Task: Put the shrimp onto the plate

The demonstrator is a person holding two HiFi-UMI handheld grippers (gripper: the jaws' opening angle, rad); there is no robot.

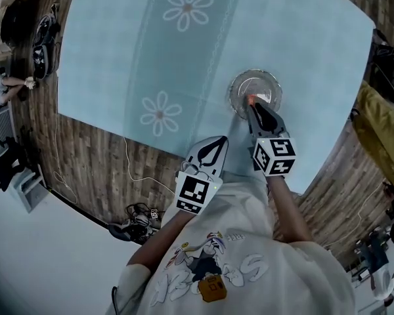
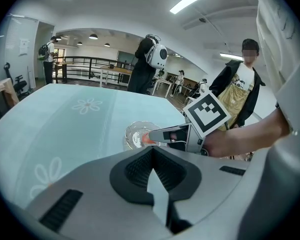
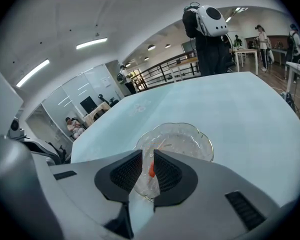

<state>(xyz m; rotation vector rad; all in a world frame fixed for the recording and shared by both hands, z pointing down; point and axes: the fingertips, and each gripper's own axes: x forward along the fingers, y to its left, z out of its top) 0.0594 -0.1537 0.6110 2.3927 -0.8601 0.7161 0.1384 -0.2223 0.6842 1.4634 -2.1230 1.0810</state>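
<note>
A clear glass plate [image 1: 255, 87] stands on the light blue tablecloth [image 1: 184, 58] toward the table's near right. My right gripper [image 1: 251, 104] reaches over the plate's near rim, its jaws drawn close on a small orange shrimp [image 1: 249, 100]. The right gripper view shows the shrimp [image 3: 151, 169] between the narrow jaws of the right gripper [image 3: 147, 155], directly above the plate [image 3: 192, 136]. My left gripper [image 1: 214, 151] hovers by the table's near edge, left of the plate, shut and holding nothing. From the left gripper [image 2: 152, 153], the plate [image 2: 132, 132] and shrimp [image 2: 146, 139] lie ahead.
The cloth carries white daisy prints [image 1: 188, 8]. Wooden floor [image 1: 98, 169] with cables borders the table at the left. People stand behind the table [image 2: 149, 64], one close at the right [image 2: 240, 91]. More tables and railings fill the room beyond.
</note>
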